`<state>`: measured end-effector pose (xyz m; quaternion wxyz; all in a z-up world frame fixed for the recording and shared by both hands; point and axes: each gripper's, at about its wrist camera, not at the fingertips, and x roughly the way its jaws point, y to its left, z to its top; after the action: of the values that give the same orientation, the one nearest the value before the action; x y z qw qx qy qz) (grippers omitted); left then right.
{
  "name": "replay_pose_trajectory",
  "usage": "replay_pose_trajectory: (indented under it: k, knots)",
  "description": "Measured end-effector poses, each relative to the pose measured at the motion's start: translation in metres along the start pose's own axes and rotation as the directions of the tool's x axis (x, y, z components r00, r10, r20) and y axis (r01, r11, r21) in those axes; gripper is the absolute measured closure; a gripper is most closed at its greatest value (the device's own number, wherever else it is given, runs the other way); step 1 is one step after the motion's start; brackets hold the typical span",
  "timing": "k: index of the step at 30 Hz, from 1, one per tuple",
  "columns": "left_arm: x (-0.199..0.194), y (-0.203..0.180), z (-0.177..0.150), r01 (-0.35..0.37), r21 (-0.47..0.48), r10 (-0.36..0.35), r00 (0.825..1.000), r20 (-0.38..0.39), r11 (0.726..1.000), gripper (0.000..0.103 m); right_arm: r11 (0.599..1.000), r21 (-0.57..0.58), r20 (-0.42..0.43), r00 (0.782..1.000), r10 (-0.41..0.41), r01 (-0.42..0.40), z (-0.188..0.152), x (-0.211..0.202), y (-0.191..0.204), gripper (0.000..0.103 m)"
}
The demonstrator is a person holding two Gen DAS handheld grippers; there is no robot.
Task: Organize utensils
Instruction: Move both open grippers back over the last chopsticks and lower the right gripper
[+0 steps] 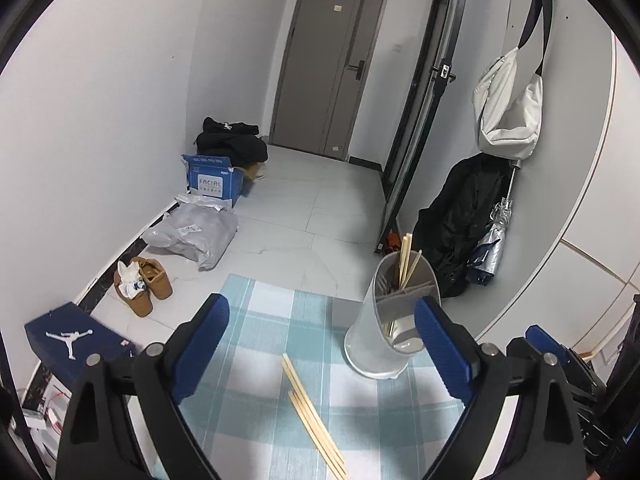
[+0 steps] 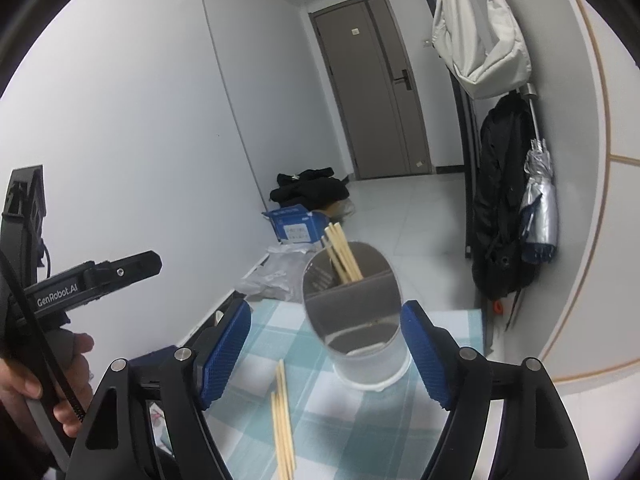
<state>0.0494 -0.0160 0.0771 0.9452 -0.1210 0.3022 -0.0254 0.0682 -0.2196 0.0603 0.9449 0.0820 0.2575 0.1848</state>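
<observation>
A translucent utensil holder (image 1: 376, 332) with a grey divider stands on the teal checked cloth (image 1: 260, 320). Several wooden chopsticks (image 1: 406, 256) stick up from its far compartment. More chopsticks (image 1: 312, 412) lie loose on the cloth, nearer to me. My left gripper (image 1: 320, 312) is open above them, with nothing between its fingers and the holder by its right finger. In the right wrist view, the holder (image 2: 372, 356) sits just beyond my open right gripper (image 2: 326, 316), whose pads are clear of it. The loose chopsticks (image 2: 282, 416) lie below it. A hand (image 2: 48, 380) holds the left gripper's body.
Beyond the table's far edge is tiled floor with tan shoes (image 1: 142, 284), a grey plastic bag (image 1: 192, 236), and blue boxes (image 1: 214, 180). A black coat (image 1: 456, 224), umbrella (image 1: 494, 236) and white bag (image 1: 508, 112) hang on the right wall. A grey door (image 1: 328, 68) is at the back.
</observation>
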Motion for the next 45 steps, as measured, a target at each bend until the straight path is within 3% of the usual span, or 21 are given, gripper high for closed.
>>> replay_pose_trajectory:
  k: [3, 11, 19, 25, 28, 35, 38, 40, 45]
  knots:
    - [-0.002, 0.005, -0.010, -0.020, -0.012, 0.021, 1.000, 0.018, 1.000, 0.001, 1.000, 0.003, 0.008, 1.000, -0.002, 0.002, -0.008, -0.006, 0.005, 0.023]
    - [-0.001, 0.013, -0.039, -0.065, 0.009, 0.065, 0.997, 0.045, 0.998, 0.001, 1.000, 0.010, -0.002, 1.000, -0.017, 0.017, -0.034, -0.006, 0.009, 0.018]
    - [0.019, 0.034, -0.058, -0.084, -0.055, 0.084, 0.996, 0.003, 0.995, 0.001, 0.998, 0.041, -0.080, 0.996, -0.041, 0.045, -0.067, 0.018, 0.001, 0.017]
    - [0.037, 0.045, -0.077, -0.105, -0.044, 0.102, 0.994, -0.048, 0.994, 0.001, 0.997, 0.044, -0.146, 0.988, -0.056, 0.063, -0.085, 0.045, -0.005, 0.017]
    - [0.044, 0.055, -0.080, -0.112, -0.076, 0.105, 0.990, -0.099, 0.991, 0.001, 0.997, 0.040, -0.191, 0.980, -0.060, 0.069, -0.093, 0.062, -0.004, 0.017]
    - [0.046, 0.075, -0.072, -0.145, -0.121, 0.131, 0.985, -0.112, 0.982, 0.001, 0.998, -0.010, -0.300, 0.952, -0.058, 0.058, -0.110, 0.103, 0.006, 0.017]
    - [0.055, 0.084, -0.071, -0.137, -0.146, 0.114, 0.981, -0.156, 0.980, 0.001, 0.998, -0.037, -0.341, 0.938, -0.068, 0.059, -0.115, 0.121, 0.012, 0.017]
    - [0.059, 0.093, -0.070, -0.119, -0.182, 0.085, 0.979, -0.184, 0.976, 0.001, 0.997, -0.042, -0.372, 0.926, -0.073, 0.062, -0.119, 0.136, 0.017, 0.018]
    - [0.064, 0.115, -0.065, -0.157, -0.251, 0.109, 0.975, -0.196, 0.955, 0.001, 0.992, -0.108, -0.449, 0.887, -0.106, 0.064, -0.128, 0.168, 0.032, 0.025]
